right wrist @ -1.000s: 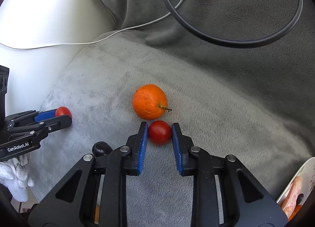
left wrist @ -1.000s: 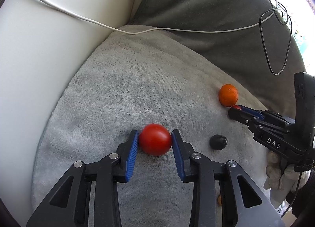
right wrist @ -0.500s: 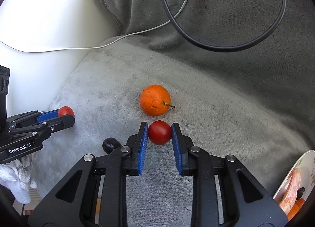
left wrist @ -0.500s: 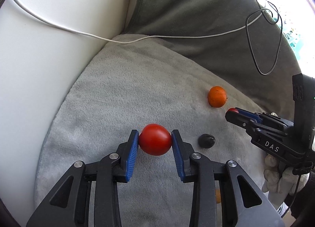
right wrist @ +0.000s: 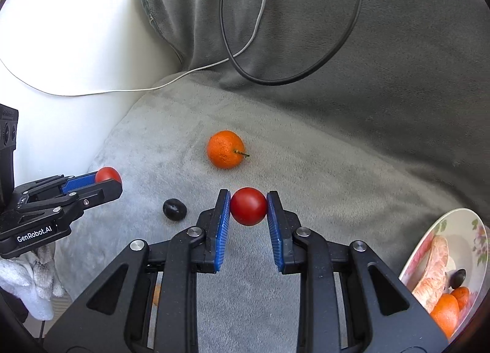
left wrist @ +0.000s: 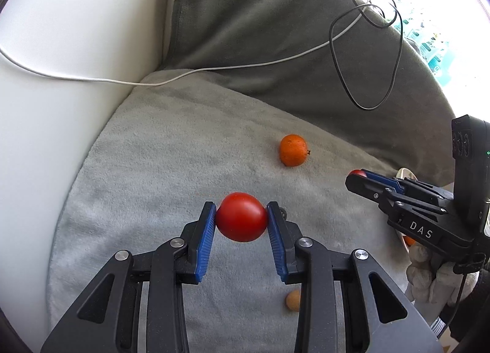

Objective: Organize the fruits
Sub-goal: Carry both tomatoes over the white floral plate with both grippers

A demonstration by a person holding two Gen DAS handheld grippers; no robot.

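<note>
Only the right wrist view shows the plate [right wrist: 477, 230] (holding fruit).

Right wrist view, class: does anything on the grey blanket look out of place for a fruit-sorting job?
Yes. A black cable and a white cable trail over the grey blanket behind the mandarin, and a dark plum lies loose, away from the plate.

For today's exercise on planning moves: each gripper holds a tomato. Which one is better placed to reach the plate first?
Right, probably. The plate sits at the right gripper's side, close by. The left gripper, shut on its own tomato, is farther away, beyond the dark fruit.
</note>
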